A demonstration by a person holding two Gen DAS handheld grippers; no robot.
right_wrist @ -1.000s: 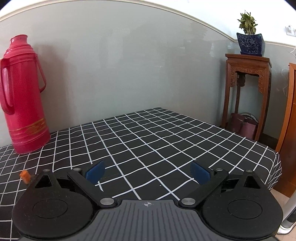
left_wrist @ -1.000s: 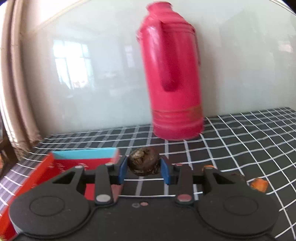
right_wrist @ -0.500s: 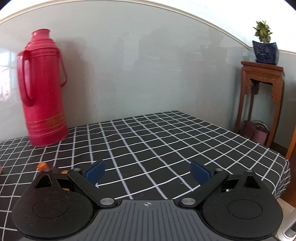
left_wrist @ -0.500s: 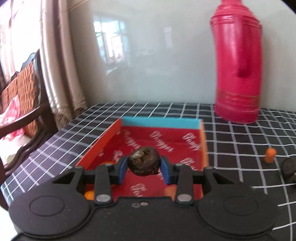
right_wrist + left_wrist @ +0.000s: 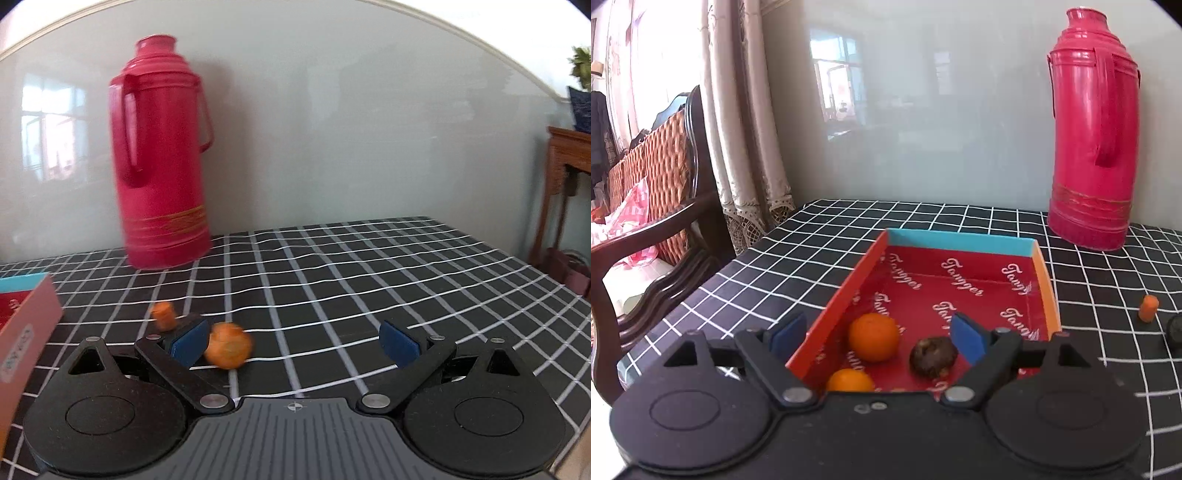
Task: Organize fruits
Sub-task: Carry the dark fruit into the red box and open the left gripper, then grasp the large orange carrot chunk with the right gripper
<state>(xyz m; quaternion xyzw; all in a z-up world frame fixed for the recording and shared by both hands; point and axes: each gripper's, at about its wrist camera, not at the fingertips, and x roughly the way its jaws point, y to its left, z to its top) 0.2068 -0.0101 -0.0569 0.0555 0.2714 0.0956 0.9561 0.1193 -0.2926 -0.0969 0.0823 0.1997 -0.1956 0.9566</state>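
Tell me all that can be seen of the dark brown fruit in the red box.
The dark brown fruit is small, roundish, with rough, wrinkled, slightly shiny skin. It lies on the printed floor of the red box, near the front, right of two oranges and apart from them. The open left gripper does not touch it.

left hand-held gripper [image 5: 879,334] opened, brown fruit [image 5: 933,357] seemingly dropped

Red box [image 5: 960,280] floor: repeated white script "Tangger"; side label w/ text unreadable.
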